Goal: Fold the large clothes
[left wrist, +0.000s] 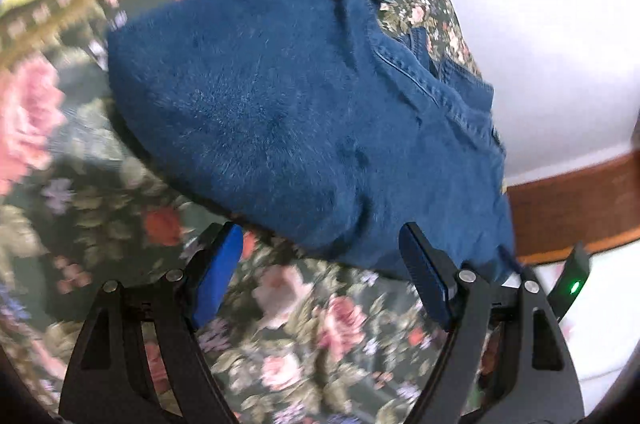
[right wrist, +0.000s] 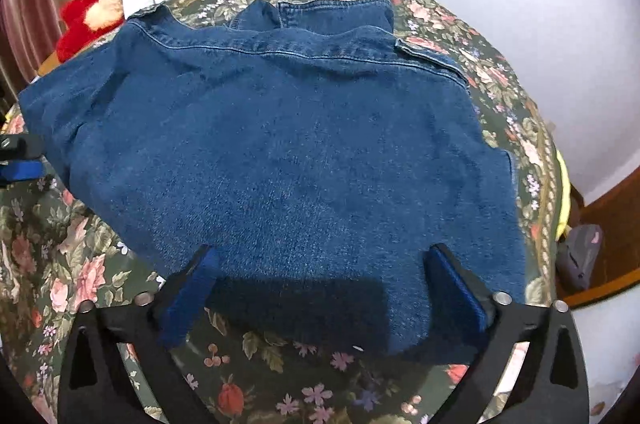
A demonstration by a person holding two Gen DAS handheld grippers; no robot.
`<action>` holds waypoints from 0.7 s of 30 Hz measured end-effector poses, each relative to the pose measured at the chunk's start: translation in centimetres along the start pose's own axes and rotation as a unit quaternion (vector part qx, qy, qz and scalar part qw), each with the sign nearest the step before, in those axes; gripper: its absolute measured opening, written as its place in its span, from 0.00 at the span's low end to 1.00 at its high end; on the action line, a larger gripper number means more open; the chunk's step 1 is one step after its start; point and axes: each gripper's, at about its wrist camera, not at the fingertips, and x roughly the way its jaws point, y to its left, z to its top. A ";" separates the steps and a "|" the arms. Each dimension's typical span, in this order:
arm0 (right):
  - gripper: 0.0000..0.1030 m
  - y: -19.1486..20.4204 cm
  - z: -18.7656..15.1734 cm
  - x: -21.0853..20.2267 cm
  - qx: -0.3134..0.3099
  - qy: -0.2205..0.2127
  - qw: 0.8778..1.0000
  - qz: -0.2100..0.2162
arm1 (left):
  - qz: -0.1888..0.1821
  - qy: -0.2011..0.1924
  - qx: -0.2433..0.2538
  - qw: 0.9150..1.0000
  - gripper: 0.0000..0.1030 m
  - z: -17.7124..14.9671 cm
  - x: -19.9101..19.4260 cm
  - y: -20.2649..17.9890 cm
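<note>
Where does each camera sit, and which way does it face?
Left wrist: on the left hand-held gripper, looking along its open fingers at one end of the denim jacket on the floral bedspread; motion-blurred.
Right wrist: on the right hand-held gripper, looking over the jacket's hem toward its collar and the white wall; its fingers are open, and the left gripper shows at the left edge.
Shared: jacket, bedspread, red plush toy.

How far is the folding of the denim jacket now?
Partly done: the denim jacket lies back-up on the floral bedspread, sleeves apparently tucked in. Nothing is held; the left gripper and right gripper hover open. The final fold remains.
</note>
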 end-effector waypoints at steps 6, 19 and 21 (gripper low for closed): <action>1.00 -0.3 -0.1 0.4 0.000 0.001 1.000 0.020 | -0.028 -0.007 -0.071 0.997 0.71 2.3 2.8 2.1; 1.00 -0.2 0.0 0.3 0.007 0.017 0.999 0.032 | 0.136 -0.133 0.004 0.982 0.37 4.6 4.4 -4.3; 1.00 -0.1 0.5 -0.3 0.005 0.021 0.999 0.029 | 0.121 -0.142 0.027 0.982 0.32 4.9 2.8 -5.5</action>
